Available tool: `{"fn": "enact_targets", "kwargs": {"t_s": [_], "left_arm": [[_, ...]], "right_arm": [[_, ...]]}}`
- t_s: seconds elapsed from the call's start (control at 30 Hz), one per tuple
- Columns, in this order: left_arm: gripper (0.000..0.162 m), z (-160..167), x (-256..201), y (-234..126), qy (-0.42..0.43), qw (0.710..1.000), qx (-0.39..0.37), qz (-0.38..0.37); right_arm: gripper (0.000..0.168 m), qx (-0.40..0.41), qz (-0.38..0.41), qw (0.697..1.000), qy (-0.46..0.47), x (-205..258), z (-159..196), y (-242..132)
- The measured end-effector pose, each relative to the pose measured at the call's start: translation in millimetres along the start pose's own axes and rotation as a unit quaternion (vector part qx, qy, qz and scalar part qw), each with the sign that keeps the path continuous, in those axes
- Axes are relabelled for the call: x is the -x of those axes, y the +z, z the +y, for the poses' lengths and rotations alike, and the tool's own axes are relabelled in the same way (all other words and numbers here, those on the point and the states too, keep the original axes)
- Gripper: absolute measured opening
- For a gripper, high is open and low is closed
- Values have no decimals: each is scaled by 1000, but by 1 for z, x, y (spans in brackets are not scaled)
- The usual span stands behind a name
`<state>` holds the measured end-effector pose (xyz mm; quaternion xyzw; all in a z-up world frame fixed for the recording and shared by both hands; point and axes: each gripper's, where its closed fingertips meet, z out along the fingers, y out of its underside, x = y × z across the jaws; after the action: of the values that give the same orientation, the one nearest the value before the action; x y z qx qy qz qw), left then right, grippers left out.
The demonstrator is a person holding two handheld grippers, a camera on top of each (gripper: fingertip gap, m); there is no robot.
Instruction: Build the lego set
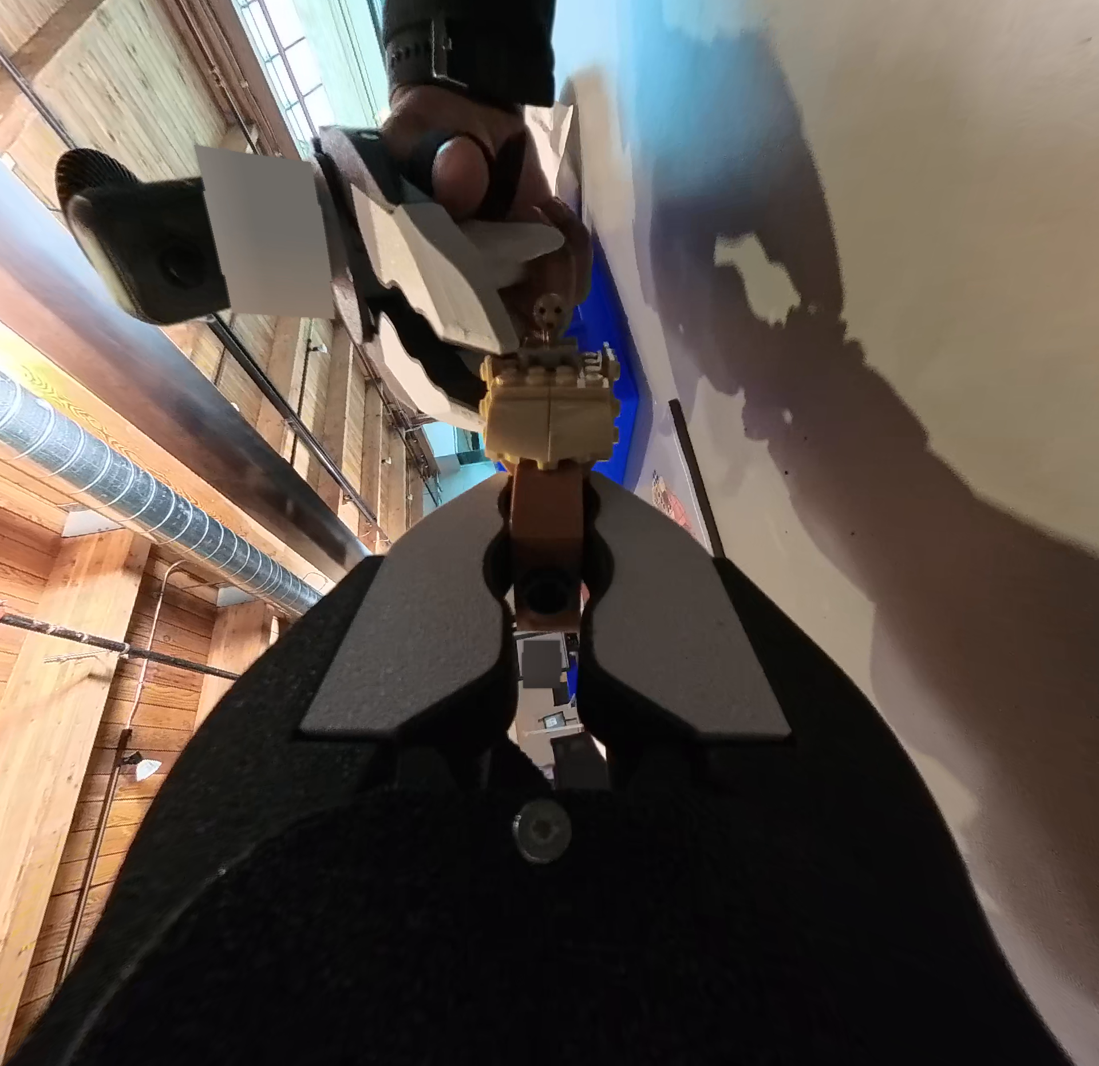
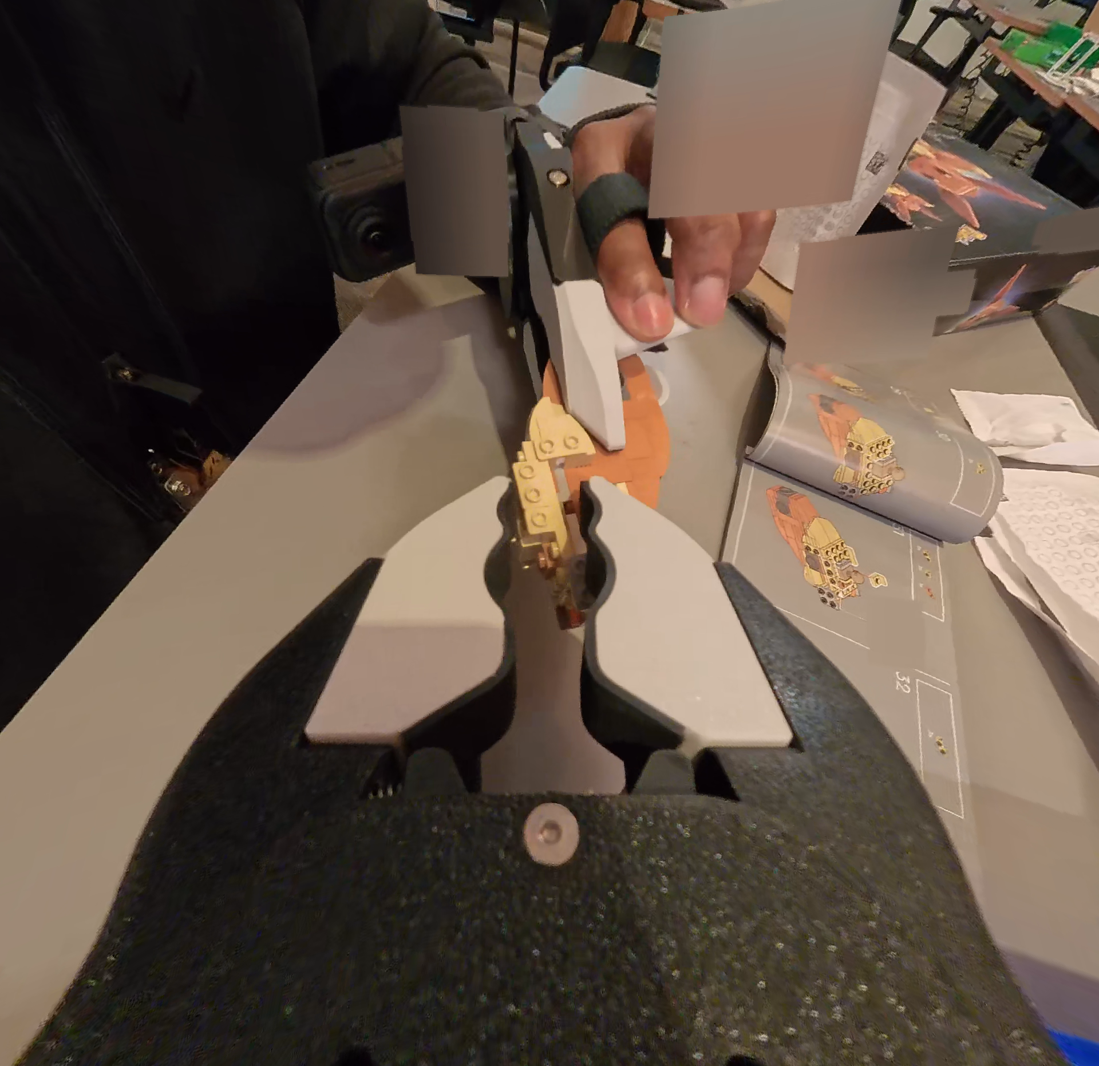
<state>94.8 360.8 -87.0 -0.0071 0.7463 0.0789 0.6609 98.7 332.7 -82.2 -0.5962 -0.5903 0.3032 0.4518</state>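
A Lego model with a tan section (image 1: 547, 425) and an orange-brown body (image 1: 544, 520) is held in the air between both grippers. My left gripper (image 1: 547, 496) is shut on the orange-brown body. In the right wrist view its grey finger (image 2: 589, 383) covers the orange part (image 2: 642, 442). My right gripper (image 2: 547, 496) is closed around the tan end (image 2: 538, 502), with small brown and grey parts (image 2: 565, 591) between its fingers. It also shows in the left wrist view (image 1: 476, 371), touching the tan section. A small grey knob (image 1: 550, 310) sticks out of the model.
The open instruction booklet (image 2: 844, 502) lies on the grey table (image 2: 357, 442) to the right. White paper bags (image 2: 1041, 502) and the set's box (image 2: 981, 205) lie beyond it. A blue tray (image 1: 606, 347) sits on the table. The person's dark-sleeved body (image 2: 178, 205) is on the left. Only a small space, under 4 cm, lies between the two pairs of fingers.
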Motion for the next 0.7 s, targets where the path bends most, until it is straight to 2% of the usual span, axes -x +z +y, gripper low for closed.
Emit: {"fn": "enact_targets", "kwargs": {"t_s": [0.33, 0.53, 0.7], "left_arm": [[18, 1, -2, 1, 3, 1000, 4, 5], [18, 1, -3, 0, 4, 1000, 6, 9], [18, 2, -1, 0, 5, 1000, 10, 4]], "right_arm": [[22, -1, -2, 1000, 6, 0, 1, 1], [12, 3, -6, 1000, -5, 2, 2, 1], [12, 1, 2, 1000, -9, 1, 0, 0]]}}
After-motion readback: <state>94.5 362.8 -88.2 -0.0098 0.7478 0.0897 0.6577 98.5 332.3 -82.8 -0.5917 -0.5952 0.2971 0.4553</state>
